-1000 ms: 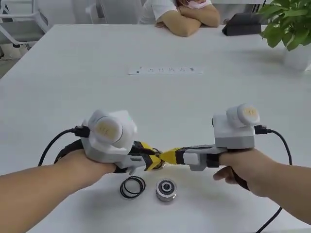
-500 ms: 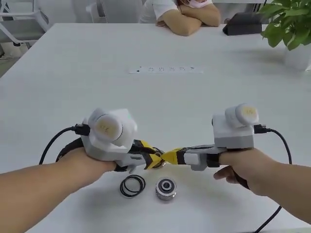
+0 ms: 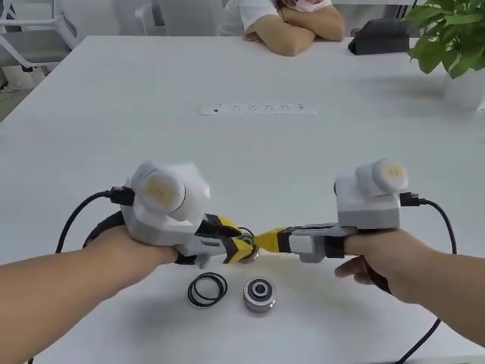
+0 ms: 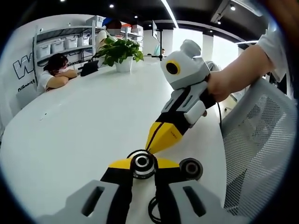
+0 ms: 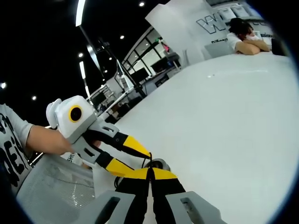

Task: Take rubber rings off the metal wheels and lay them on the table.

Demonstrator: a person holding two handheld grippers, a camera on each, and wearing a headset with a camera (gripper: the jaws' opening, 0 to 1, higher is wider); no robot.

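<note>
My left gripper [image 4: 143, 164] is shut on a small metal wheel [image 4: 143, 163] with a black rubber ring around its rim, held just above the white table. My right gripper [image 5: 150, 171] points at it from the opposite side. Its yellow fingertips [image 4: 159, 137] are pinched together at the wheel's edge, apparently on the rubber ring. In the head view the left gripper [image 3: 236, 249] and the right gripper [image 3: 262, 242] meet tip to tip. On the table in front lie loose black rubber rings [image 3: 207, 290] and a second metal wheel [image 3: 260, 294].
The white table [image 3: 250, 167] stretches far ahead, with a flush socket strip [image 3: 258, 108]. At the far end sit a person with folded arms [image 3: 292, 26] and a dark bag [image 3: 383, 36]. A potted plant [image 3: 451, 45] stands at the right. Cables trail from both grippers.
Both grippers stay tip to tip at the held wheel. The left hand has shifted slightly to the left; the rings and the second wheel have not moved.
</note>
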